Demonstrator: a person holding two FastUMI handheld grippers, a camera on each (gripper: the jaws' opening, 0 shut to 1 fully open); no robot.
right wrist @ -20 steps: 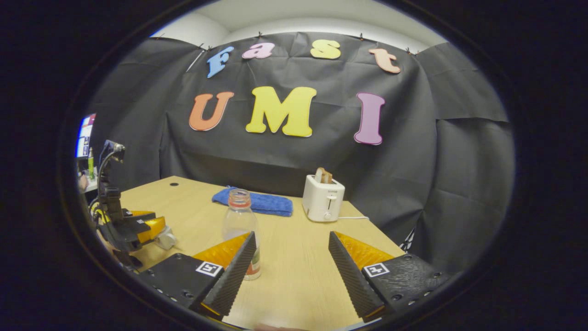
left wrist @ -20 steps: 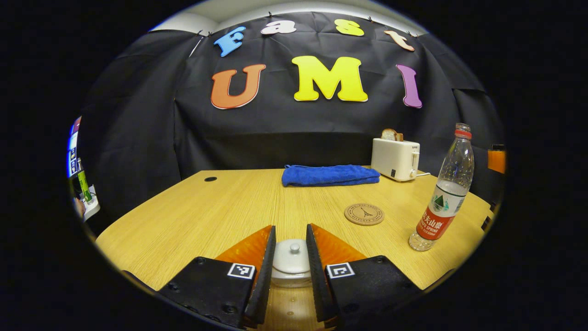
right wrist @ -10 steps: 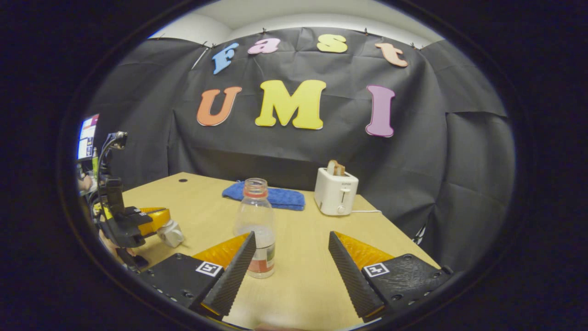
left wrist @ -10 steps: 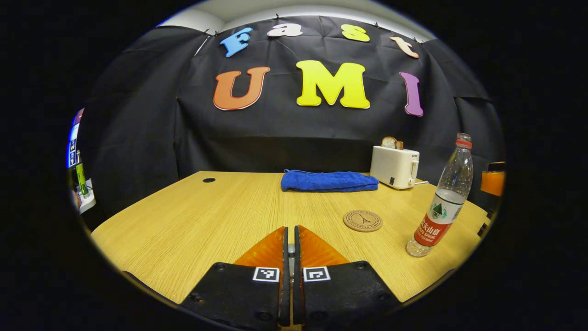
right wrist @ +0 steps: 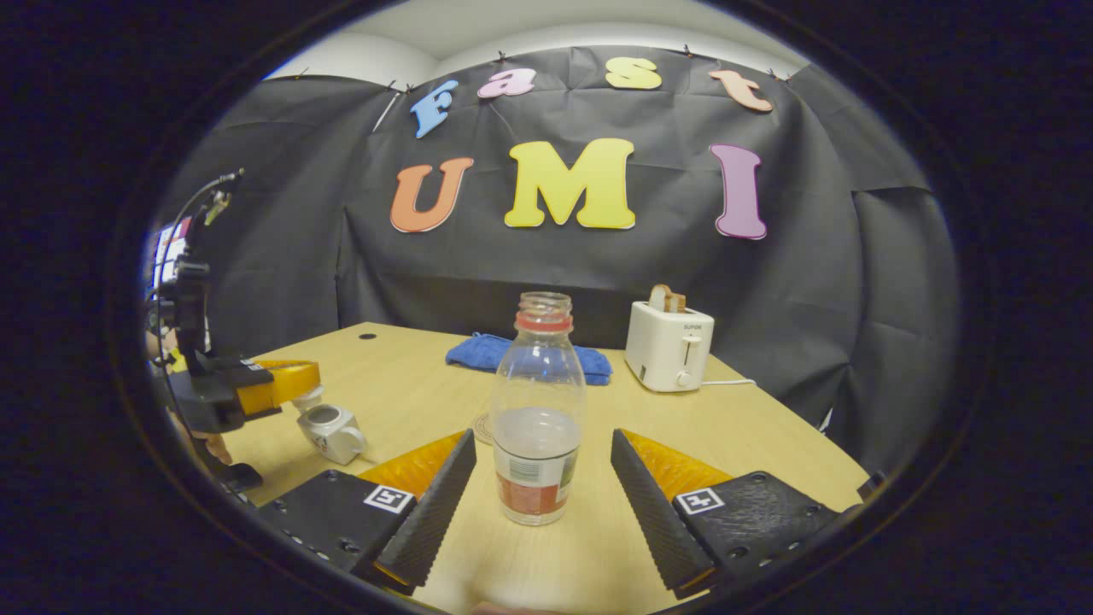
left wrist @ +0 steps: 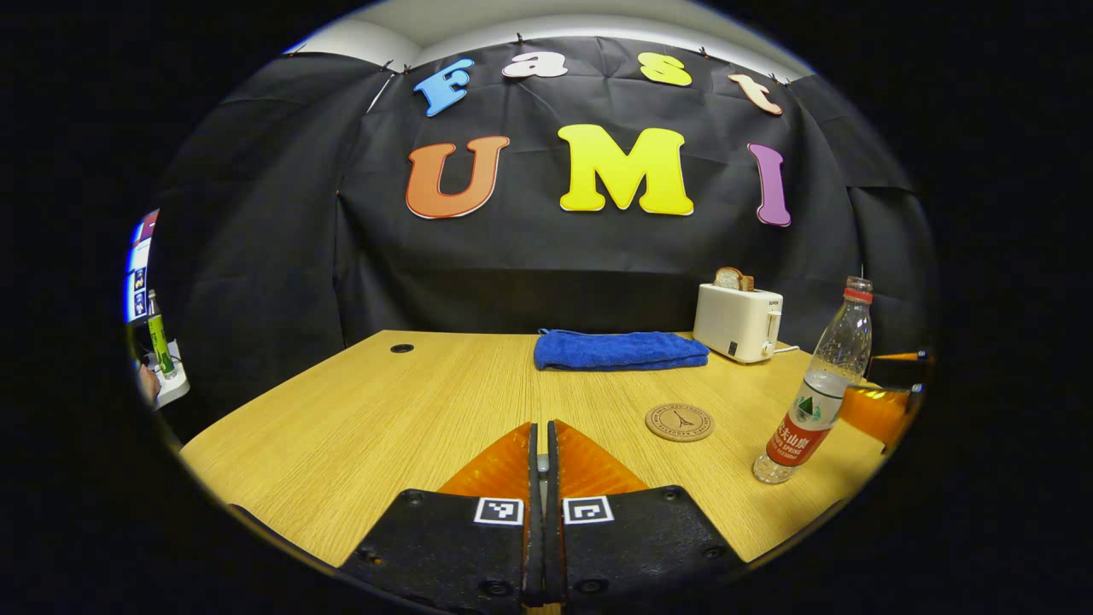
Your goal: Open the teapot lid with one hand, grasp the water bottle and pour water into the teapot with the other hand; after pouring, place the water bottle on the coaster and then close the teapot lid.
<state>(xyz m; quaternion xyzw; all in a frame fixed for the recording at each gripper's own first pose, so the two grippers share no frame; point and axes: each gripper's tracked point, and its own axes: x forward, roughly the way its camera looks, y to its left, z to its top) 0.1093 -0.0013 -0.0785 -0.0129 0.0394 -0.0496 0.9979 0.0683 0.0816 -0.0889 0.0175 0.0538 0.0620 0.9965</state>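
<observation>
The left tongs [left wrist: 539, 465] are clenched on the teapot lid's knob [left wrist: 541, 465], held above the open teapot [right wrist: 331, 431], while the right tongs [right wrist: 543, 478] stand released either side of the uncapped water bottle [right wrist: 539, 418], with the coaster [left wrist: 679, 422] just beside that bottle.

Black claw [right wrist: 540, 495] bodies, perhaps screwed, square-marked.

The water bottle [right wrist: 540, 410] stood upright between the right gripper [right wrist: 543, 478]'s spread fingers, bare table [right wrist: 751, 444] on either side of it; left of the bottle sat the open teapot [right wrist: 331, 431] under the left gripper [right wrist: 256, 389]; behind the bottle, coaster [left wrist: 679, 422], blue towel [right wrist: 529, 357] and toaster [right wrist: 669, 345] crowded the back.
</observation>
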